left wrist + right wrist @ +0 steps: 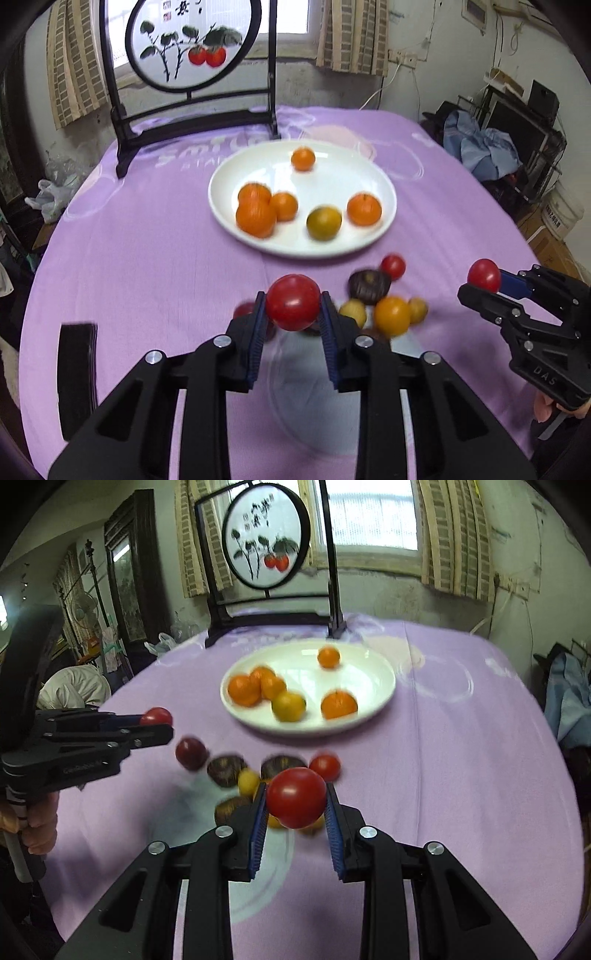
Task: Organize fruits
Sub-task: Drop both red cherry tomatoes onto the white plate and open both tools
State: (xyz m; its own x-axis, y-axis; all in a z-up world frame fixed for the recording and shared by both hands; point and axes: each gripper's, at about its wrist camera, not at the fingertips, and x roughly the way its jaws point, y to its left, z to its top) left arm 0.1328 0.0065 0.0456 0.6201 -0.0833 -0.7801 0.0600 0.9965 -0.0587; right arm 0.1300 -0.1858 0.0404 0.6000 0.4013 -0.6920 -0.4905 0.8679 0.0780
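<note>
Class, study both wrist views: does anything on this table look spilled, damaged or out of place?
Nothing looks spilled or damaged. The oranges sit on the white plate, while small tomatoes lie loose on the purple cloth beside it. Each gripper holds a red tomato.

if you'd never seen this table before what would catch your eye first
Probably the two red tomatoes: one pinched in the left gripper, the other in the right gripper, both raised above the purple tablecloth. Next, the white plate at mid-table with six citrus fruits, five orange and one greenish yellow. Between plate and grippers lies a loose cluster of small tomatoes, red, yellow and dark.
</note>
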